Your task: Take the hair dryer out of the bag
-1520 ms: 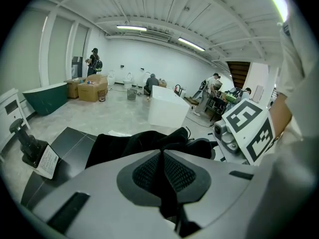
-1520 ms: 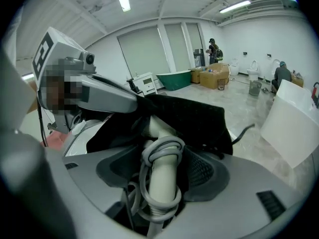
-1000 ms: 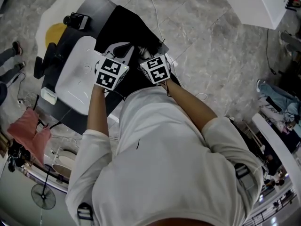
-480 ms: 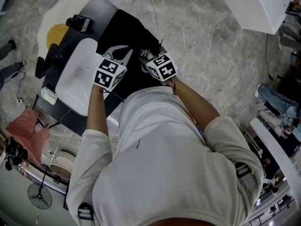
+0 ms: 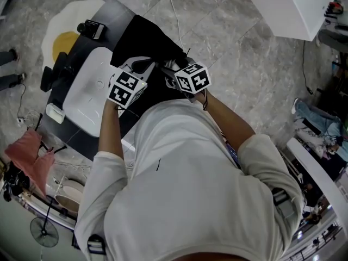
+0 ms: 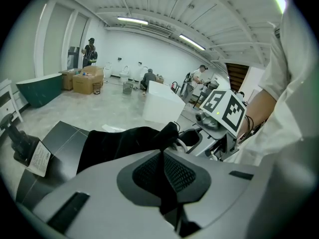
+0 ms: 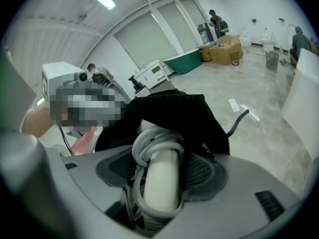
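A black fabric bag (image 5: pixel 147 34) lies on a dark table, its near end bunched between my two grippers. My left gripper (image 5: pixel 142 65) is shut on a fold of the bag (image 6: pixel 124 141), and the cloth runs down between its pads (image 6: pixel 179 173). My right gripper (image 5: pixel 169 69) reaches into the bag's mouth. In the right gripper view its jaws (image 7: pixel 162 169) clasp the white handle of the hair dryer (image 7: pixel 160 193), which has a grey cord wound round it. The dryer's head is hidden inside the bag (image 7: pixel 174 111).
A white board (image 5: pixel 89 91) lies on the dark table (image 5: pixel 87 137) left of the bag, with a black device (image 5: pixel 91 27) at the far corner. Also in view are a white cabinet (image 5: pixel 288 7), a floor cable (image 5: pixel 176 4), a pink cloth (image 5: pixel 30 156) and people in the background.
My right gripper has turned and shifted a little to the right at the bag's mouth. The left gripper has stayed where it was, still on the cloth.
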### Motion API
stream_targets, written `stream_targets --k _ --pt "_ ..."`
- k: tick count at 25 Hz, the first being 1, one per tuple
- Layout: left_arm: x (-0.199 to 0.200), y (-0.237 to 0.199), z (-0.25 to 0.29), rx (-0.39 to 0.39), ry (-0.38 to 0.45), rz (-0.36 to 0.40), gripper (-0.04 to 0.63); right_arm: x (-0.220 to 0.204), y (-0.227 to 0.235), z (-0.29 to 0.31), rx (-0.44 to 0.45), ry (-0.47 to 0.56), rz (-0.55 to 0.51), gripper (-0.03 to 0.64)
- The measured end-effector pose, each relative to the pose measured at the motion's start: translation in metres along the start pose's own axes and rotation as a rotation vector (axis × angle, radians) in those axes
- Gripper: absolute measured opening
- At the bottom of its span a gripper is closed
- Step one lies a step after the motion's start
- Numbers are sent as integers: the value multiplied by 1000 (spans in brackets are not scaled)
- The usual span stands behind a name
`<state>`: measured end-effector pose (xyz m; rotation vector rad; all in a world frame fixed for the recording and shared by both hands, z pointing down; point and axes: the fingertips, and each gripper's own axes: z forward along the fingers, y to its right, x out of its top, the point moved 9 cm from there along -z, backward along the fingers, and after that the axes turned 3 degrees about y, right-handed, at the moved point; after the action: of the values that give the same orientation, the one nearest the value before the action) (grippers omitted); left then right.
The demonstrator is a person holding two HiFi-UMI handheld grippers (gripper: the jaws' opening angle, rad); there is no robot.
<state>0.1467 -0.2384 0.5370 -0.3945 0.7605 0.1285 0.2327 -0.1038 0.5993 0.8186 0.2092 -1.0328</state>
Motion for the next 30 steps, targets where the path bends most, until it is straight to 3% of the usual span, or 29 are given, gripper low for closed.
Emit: stream_targets --k 5,13,19,26,30 --pt "-1 -2 0 -20 -20 6 31 -8 3 -12 21 -69 -118 273" --pt "-5 4 2 -56 -30 -13 32 -22 15 -14 36 -73 -243 275" --pt "-7 7 5 -50 -29 -19 31 -26 13 -9 -6 -69 -273 280" --pt "-7 7 9 -46 -24 -28 31 -36 -1 2 -152 -100 -464 311" --pt "-8 8 10 -46 -25 -29 31 -37 -1 3 -163 -69 -453 306"
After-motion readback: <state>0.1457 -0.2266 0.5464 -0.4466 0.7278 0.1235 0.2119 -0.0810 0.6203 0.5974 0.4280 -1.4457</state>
